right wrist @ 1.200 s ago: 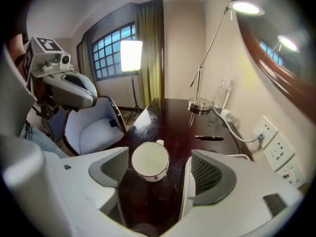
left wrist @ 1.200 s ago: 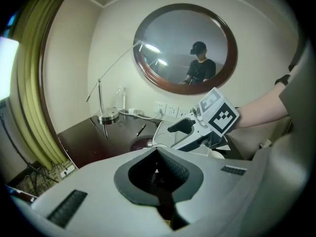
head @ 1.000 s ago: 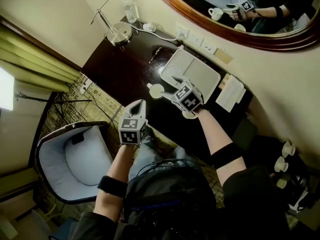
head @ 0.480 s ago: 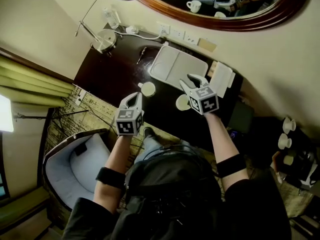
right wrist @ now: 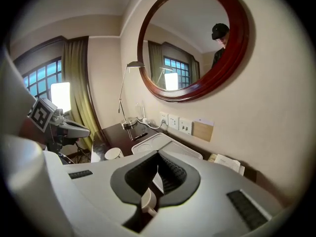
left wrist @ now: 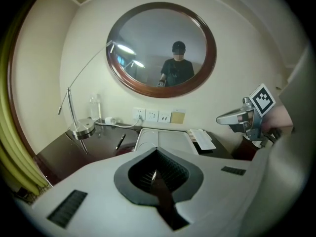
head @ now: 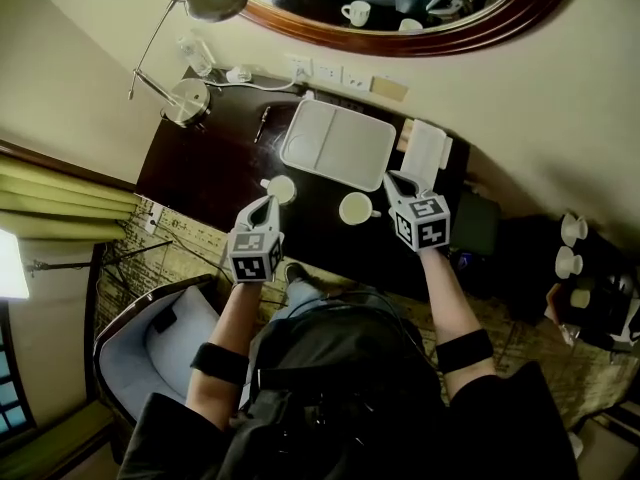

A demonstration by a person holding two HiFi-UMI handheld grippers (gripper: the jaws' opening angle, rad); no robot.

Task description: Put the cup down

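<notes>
- Head view: the left gripper [head: 264, 204] and the right gripper [head: 397, 180] are both over the near side of the dark desk [head: 205, 163], jaws pointing at the wall.
  The cup [head: 355, 209] stands upright on the desk just left of the right jaws' tips. Its handle points toward them, not touching.
  A second cup [head: 281, 189] sits just ahead and right of the left jaws.
  The white tray [head: 338, 145] lies ahead, between the two jaw lines.
  Jaw gaps are too small to read from up here.
- Left gripper view: jaws are pressed together with nothing between.
  The tray is straight ahead of them. A pen [left wrist: 120, 141] and the lamp base [left wrist: 81, 130] are off to the left, a notepad [left wrist: 202, 138] to the right.
  The right gripper is further right, in the air.
  The cups show only in the other two views.
- Right gripper view: jaws have just been closing and now meet, with nothing between them.
  The cup shows through the slot under the jaws, on the desk and clear of the pads.
  The second cup is left of the jaws, with the left gripper beyond it.
</notes>
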